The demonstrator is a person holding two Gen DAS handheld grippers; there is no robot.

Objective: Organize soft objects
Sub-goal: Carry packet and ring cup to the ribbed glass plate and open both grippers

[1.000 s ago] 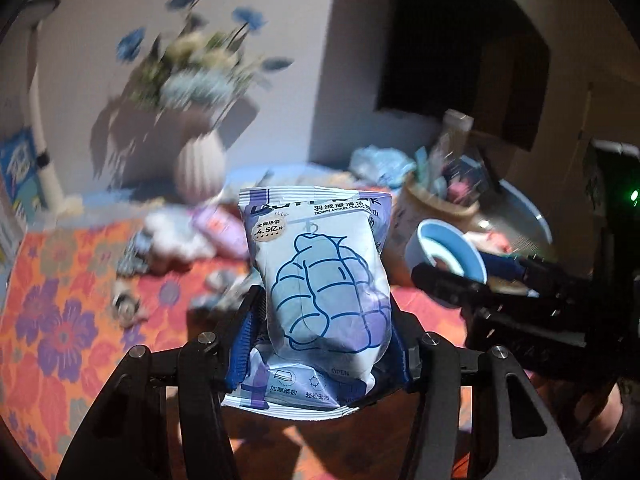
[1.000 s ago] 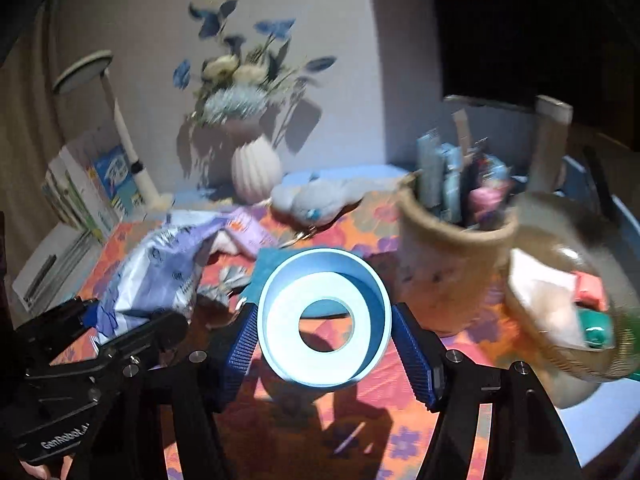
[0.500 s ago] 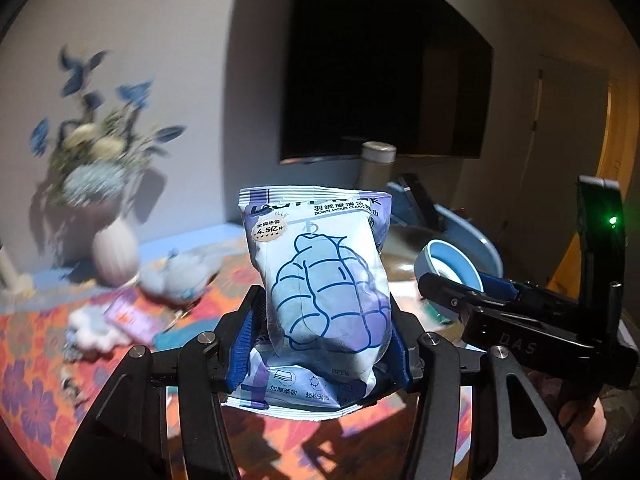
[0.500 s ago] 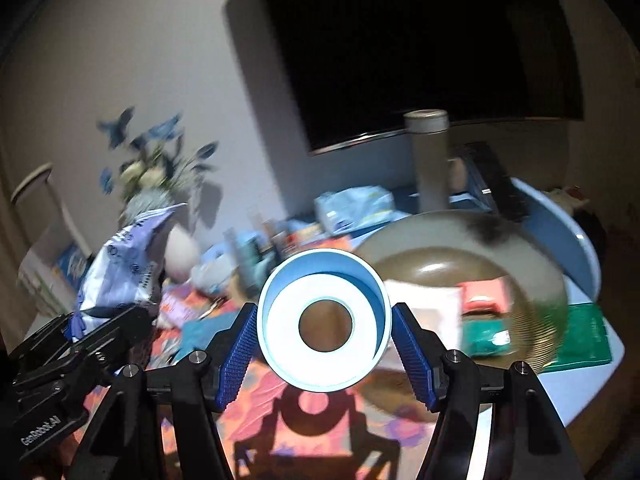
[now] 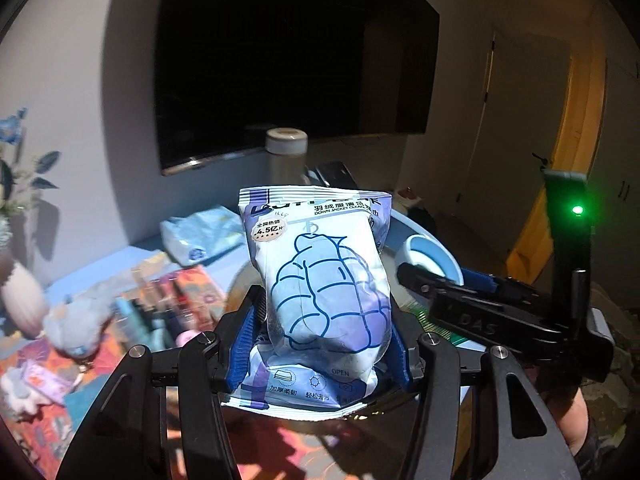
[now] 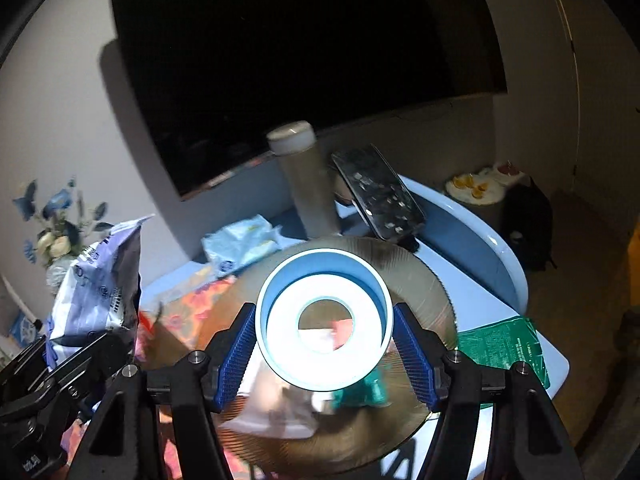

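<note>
Two grippers are each loaded and held above the counter point(image 6: 476, 276). The left gripper point(image 5: 322, 350) has its blue-padded fingers point(image 5: 240, 354) pressed into the lower sides of a wet-wipes pack point(image 5: 320, 280), which stands upright between them, printed with a down-jacket outline and "DOWN JACKET CLEAN". The right gripper point(image 6: 324, 346) clamps a blue tape roll point(image 6: 323, 318) by its rim, the white tape and centre hole facing the camera; its ribbed fingers point(image 6: 412, 356) touch the roll on both sides.

Below the roll sits a round woven basket point(image 6: 424, 292) holding blurred white, red and teal items. Behind it stand a tall lidded canister point(image 6: 304, 176) and a dark leaning remote-like object point(image 6: 378, 194), with a pale blue tissue pack point(image 6: 240, 242) to the left. A green packet point(image 6: 504, 344) lies at the basket's right. A dark television point(image 6: 296, 52) hangs on the wall. From the left wrist view, a grey plush toy point(image 5: 74, 322) lies on the floral cloth point(image 5: 36, 420).
</note>
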